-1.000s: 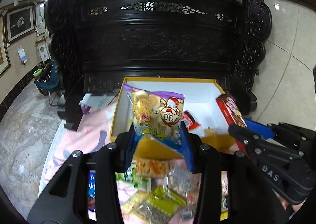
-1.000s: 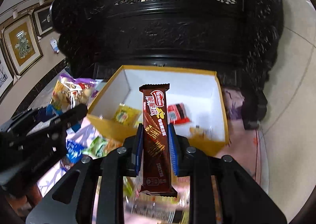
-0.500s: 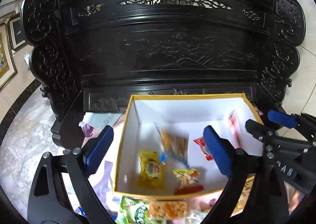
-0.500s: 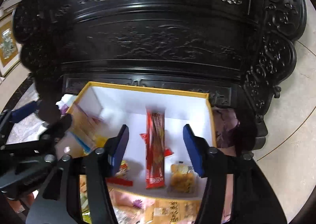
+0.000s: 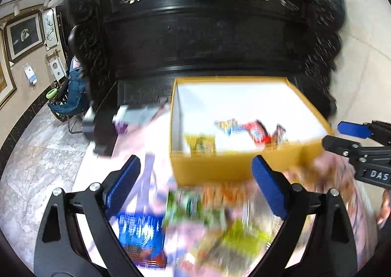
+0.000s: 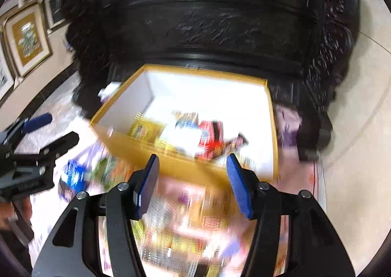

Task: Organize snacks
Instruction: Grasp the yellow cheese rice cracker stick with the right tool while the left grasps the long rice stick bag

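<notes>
A yellow box (image 5: 220, 169) with a white inside stands on a pink cloth, holding several snacks, among them a yellow packet (image 5: 201, 142) and a red packet (image 5: 256, 131). My left gripper (image 5: 196, 167) is open and holds nothing, just short of the box's front wall. Below it lie loose snacks, a blue packet (image 5: 136, 228) and a green packet (image 5: 193, 206). The right wrist view shows the same box (image 6: 207, 72), yellow packet (image 6: 144, 130) and red packet (image 6: 210, 135). My right gripper (image 6: 192, 158) is open and bare over the near wall. Both views are blurred.
Dark carved wooden furniture (image 5: 207, 39) rises right behind the box. Marble floor (image 5: 36, 154) lies to the left, with framed pictures (image 5: 24, 35) on the wall. The right gripper (image 5: 354, 140) shows at the left view's right edge. More loose packets (image 6: 183, 240) cover the cloth.
Both grippers opened and let go: the purple-and-yellow bag and the brown bar dropped into the box. Both have since pulled back from over the box toward the loose snacks.
</notes>
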Demonstrator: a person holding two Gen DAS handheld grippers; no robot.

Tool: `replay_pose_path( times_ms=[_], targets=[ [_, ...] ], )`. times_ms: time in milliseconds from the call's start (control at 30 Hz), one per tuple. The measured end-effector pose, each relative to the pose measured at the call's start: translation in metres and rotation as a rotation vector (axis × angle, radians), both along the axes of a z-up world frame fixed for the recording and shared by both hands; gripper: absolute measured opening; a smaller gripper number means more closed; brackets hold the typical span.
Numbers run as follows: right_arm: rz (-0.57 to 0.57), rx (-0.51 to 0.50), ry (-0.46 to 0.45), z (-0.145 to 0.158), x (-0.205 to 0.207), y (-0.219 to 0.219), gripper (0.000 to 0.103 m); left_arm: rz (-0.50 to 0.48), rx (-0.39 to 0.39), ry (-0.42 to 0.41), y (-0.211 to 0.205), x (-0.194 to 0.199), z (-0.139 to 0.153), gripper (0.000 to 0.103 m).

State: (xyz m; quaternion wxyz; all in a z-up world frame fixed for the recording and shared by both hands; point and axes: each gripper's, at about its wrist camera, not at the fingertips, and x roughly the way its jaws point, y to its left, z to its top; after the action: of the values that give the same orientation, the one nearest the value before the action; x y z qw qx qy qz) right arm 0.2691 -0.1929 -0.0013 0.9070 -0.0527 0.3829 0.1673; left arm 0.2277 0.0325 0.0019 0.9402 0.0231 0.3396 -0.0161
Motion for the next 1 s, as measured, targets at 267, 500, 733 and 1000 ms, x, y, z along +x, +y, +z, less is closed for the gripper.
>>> replay_pose_path(
  times_ms=[267, 500, 733, 1000],
  targets=[
    [0.133, -0.064, 0.122, -0.085, -0.101, 0.004, 0.058, -0.014, 0.052, 0.106, -0.001, -0.077, -0.074, 0.094],
    [0.142, -0.160, 0.160, -0.112, -0.117, 0.004, 0.058, 0.009, 0.036, 0.183, 0.001, -0.085, -0.107, 0.094],
    [0.165, -0.231, 0.193, -0.134, -0.127, -0.027, 0.058, -0.054, 0.052, 0.201, -0.022, -0.087, -0.115, 0.094],
    [0.184, -0.257, 0.259, -0.154, -0.107, -0.044, 0.061, -0.033, 0.046, 0.207, -0.019, -0.085, -0.114, 0.094]
  ],
)
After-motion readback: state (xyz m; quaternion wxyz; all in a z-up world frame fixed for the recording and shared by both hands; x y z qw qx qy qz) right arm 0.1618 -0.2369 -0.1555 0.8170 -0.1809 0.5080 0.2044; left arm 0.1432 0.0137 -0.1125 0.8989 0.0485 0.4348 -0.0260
